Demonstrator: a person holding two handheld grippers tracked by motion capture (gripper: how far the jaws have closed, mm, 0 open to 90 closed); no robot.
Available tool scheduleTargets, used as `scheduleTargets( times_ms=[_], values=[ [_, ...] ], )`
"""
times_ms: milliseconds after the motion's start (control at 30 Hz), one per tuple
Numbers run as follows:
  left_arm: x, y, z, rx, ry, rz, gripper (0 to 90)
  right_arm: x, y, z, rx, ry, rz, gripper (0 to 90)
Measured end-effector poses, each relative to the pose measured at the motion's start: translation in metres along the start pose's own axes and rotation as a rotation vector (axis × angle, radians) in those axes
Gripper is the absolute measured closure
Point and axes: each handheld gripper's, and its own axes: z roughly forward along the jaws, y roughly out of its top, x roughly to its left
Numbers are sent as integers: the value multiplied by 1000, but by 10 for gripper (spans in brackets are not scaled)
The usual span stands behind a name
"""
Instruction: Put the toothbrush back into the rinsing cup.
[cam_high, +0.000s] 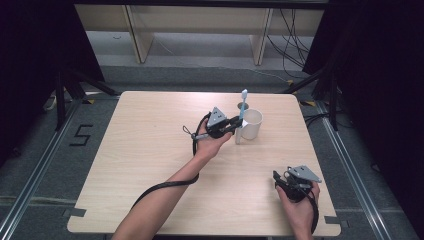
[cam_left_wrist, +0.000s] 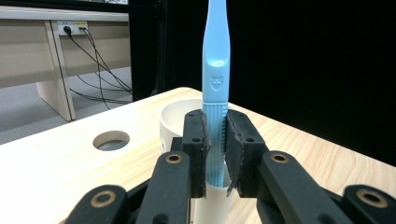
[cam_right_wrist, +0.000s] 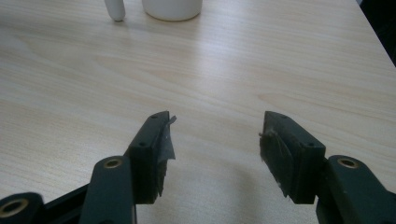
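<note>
White mug (cam_high: 250, 123) stands far right on the table (cam_high: 150, 165); our left gripper (cam_high: 235, 122) clamps the blue toothbrush (cam_high: 243, 105) upright at its near rim. Our right gripper (cam_high: 281, 179) gapes empty, near right.

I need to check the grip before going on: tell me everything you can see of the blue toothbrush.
The toothbrush is light blue, plastic-looking, with a ribbed grip zone and a small embossed crest above it. It stands upright, clamped at the ribbed part by the left gripper, beside the white cup; the white part below the jaws rests on the table.
</note>
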Motion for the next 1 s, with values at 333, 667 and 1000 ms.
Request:
scheduleTargets(
  times_ms=[333, 667, 1000],
  values=[
    [-2, 1, -4, 58, -18, 35, 628, 0, 0, 0, -2, 0, 3, 436],
    [0, -2, -22, 100, -30, 78, 422, 4, 0, 0, 17, 6, 42, 436],
    [-3, 3, -41, 151, -47, 63, 381, 4, 0, 0, 17, 4, 40, 436]
  ],
)
